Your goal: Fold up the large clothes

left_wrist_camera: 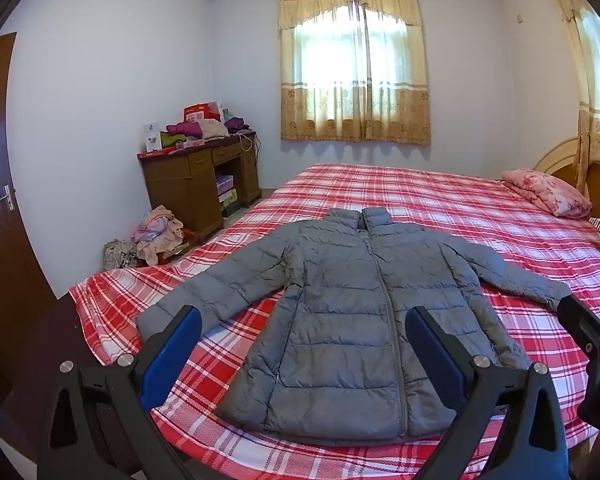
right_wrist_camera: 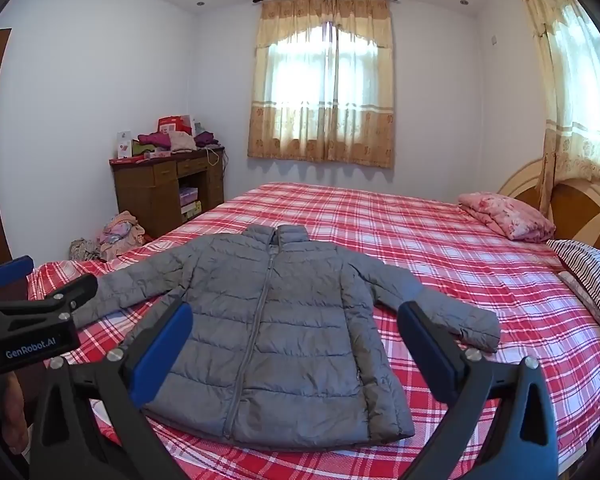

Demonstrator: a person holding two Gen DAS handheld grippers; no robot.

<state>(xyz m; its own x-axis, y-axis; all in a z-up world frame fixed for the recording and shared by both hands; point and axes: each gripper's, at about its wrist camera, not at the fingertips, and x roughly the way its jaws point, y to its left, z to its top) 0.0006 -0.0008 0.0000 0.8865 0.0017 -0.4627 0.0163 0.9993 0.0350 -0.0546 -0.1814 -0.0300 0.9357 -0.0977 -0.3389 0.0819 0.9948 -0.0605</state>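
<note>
A grey quilted jacket [left_wrist_camera: 352, 320] [right_wrist_camera: 268, 332] lies flat and zipped on the red plaid bed [left_wrist_camera: 440, 200] [right_wrist_camera: 420, 240], collar away from me, both sleeves spread out to the sides. My left gripper [left_wrist_camera: 302, 344] hovers open above the near hem, its blue pads wide apart with nothing between them. My right gripper [right_wrist_camera: 296, 340] is likewise open and empty, held above the hem a little further right. Each gripper shows at the edge of the other's view: the right gripper [left_wrist_camera: 592, 344] and the left gripper [right_wrist_camera: 32, 316]. Neither touches the jacket.
A folded pink floral quilt [left_wrist_camera: 548, 194] [right_wrist_camera: 508, 216] and a striped pillow [right_wrist_camera: 588, 268] lie near the headboard on the right. A wooden desk [left_wrist_camera: 200, 184] piled with clothes stands at the back left, with a heap of clothes [left_wrist_camera: 156, 236] on the floor beside it.
</note>
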